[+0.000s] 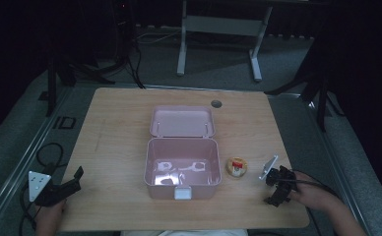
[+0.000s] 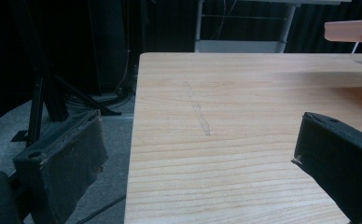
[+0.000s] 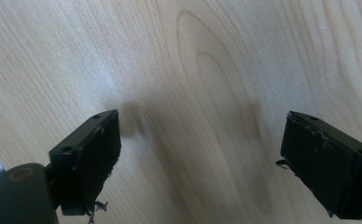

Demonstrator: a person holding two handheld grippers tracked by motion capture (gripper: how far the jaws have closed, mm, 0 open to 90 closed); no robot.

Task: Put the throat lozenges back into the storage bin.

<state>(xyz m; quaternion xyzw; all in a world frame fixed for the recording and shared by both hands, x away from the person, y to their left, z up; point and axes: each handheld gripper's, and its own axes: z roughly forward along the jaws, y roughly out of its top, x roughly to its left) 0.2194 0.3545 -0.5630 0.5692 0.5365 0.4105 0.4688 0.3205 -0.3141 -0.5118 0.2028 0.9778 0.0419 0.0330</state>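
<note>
Dark floor and black stands surround your pale wooden table (image 1: 110,123), which fills the middle of the high view. Nearest you, at the table's near left corner, your left hand (image 1: 48,216) holds the left gripper (image 1: 76,178) low over the edge, its grey three-cornered plate (image 1: 38,183) to the outside; in the left gripper view its jaws stand wide apart with nothing between them, one hanging past the table's left edge and the other over the wood. At the near right corner your right hand (image 1: 314,194) holds the right gripper (image 1: 276,189) tipped down toward the table; the right gripper view looks straight onto bare wood grain, and there too the jaws are spread wide and empty. Between your two hands, close to the near edge and about midway along it, sits a pink box (image 1: 182,167), open, with a white latch (image 1: 182,192) on its front wall and pale shapes inside that you cannot make out clearly. Just beside its right wall lies a small round yellowish item (image 1: 237,167) with red and white on top. Behind the box its lid (image 1: 181,121) stands swung back. Farther on, near the far edge, a round grey grommet (image 1: 216,103) is set in the wood, and beyond the table a white desk frame (image 1: 218,39) stands on the floor.
</note>
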